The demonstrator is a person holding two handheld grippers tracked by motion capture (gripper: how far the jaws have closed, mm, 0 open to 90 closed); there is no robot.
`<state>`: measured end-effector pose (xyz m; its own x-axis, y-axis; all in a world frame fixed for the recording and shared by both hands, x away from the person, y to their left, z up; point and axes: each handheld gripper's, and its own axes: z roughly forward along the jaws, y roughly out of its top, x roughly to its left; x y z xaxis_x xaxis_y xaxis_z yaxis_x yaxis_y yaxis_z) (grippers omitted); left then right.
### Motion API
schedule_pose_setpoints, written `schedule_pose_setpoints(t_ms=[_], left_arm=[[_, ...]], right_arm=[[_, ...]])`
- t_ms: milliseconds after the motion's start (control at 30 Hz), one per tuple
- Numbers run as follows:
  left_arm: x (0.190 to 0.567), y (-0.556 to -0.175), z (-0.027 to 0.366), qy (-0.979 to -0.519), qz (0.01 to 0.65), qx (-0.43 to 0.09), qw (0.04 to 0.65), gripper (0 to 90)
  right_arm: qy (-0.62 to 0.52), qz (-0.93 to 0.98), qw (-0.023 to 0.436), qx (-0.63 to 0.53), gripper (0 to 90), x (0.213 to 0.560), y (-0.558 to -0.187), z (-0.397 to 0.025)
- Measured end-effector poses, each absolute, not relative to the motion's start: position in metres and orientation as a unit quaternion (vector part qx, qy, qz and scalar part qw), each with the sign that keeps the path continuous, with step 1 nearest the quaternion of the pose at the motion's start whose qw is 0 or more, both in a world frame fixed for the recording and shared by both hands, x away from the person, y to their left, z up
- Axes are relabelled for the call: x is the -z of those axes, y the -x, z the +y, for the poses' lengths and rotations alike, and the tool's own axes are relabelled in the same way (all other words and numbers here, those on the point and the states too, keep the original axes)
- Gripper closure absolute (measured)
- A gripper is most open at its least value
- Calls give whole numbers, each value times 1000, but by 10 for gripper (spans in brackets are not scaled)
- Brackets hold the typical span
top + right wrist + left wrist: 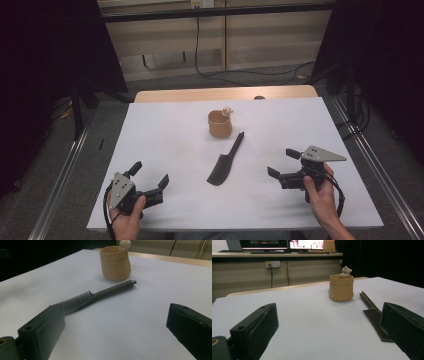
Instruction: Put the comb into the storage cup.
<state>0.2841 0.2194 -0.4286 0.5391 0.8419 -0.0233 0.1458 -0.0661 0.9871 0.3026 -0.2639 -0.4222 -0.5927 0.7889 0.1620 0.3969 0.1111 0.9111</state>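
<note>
Both grippers (151,174) (283,162) open, holding nothing; flat comb (223,163) may slip, or nudge cup (220,125) over.

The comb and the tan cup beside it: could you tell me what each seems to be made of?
Comb: probably hard plastic, matte black, with fine moulded teeth and a handle tip that looks metallic. Tan cup: possibly ceramic or clay, matte, with a creased, paper-bag-like wall and a small pale bear figure at the rim.

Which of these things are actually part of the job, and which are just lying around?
Part of the job:
black comb
tan cup with a small bear figure on its rim
both hand-held grippers, left and right, open

Just there:
wall cable
monitors
</note>
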Motion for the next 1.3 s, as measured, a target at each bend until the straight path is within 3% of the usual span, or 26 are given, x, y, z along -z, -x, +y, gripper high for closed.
schedule_pose_setpoints(t_ms=[133,900,1300], left_arm=[[429,-284,219,-662,373,-303,575,19],[429,-285,220,-662,375,-303,574,19],[429,-285,222,-662,374,-302,575,19]], right_arm=[[-408,730,170,-522,18,420,-313,-258],[-376,720,215,-542,56,402,-366,-220],[-365,723,227,-542,220,408,-394,-196]])
